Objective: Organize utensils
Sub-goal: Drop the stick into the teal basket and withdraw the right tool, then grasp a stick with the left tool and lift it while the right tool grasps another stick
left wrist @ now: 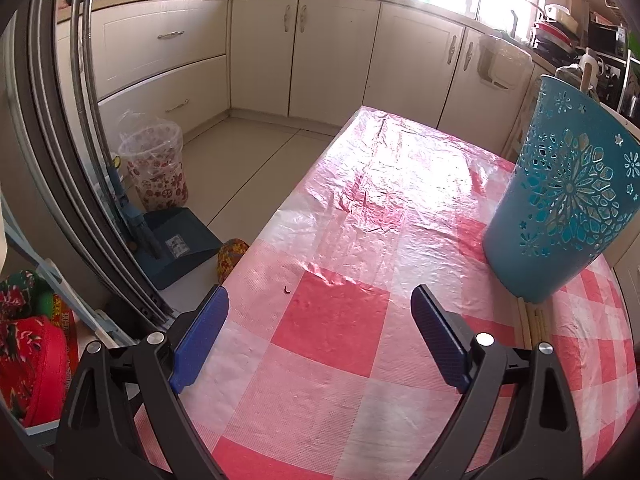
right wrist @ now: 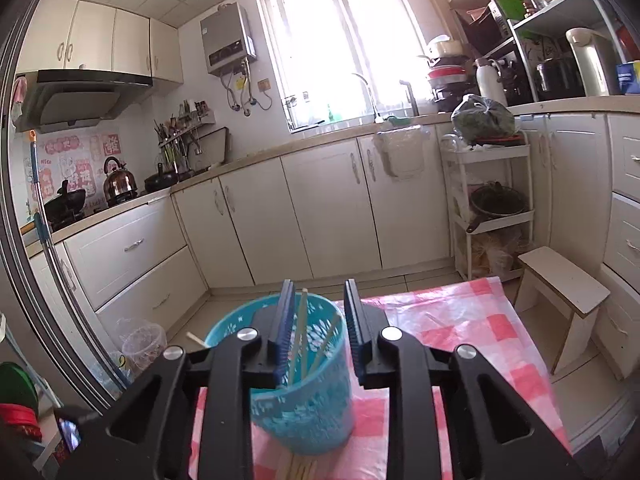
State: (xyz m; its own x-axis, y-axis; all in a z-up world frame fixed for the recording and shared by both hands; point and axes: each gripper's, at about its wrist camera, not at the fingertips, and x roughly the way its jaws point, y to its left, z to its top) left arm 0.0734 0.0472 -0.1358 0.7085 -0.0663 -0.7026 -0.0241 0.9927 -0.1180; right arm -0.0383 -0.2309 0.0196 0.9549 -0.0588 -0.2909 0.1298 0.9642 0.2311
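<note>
A teal perforated utensil holder [left wrist: 560, 200] stands on the pink checked table [left wrist: 340, 312] at the right; in the right wrist view [right wrist: 304, 400] it sits just below the fingers. Several wooden chopsticks [right wrist: 302, 340] stand inside it. More chopsticks [left wrist: 534, 326] lie flat on the table at the holder's near side, also seen in the right wrist view [right wrist: 298, 468]. My left gripper [left wrist: 320, 300] is open and empty, low over the table, left of the holder. My right gripper [right wrist: 320, 288] is open above the holder's rim, with the standing chopsticks between its fingers but not pinched.
A patterned waste bin [left wrist: 156, 164] and a blue dustpan [left wrist: 176, 244] stand on the floor left of the table. A small wooden stool [right wrist: 560, 292] stands beyond the table's right side. Cabinets [right wrist: 320, 208] line the far wall.
</note>
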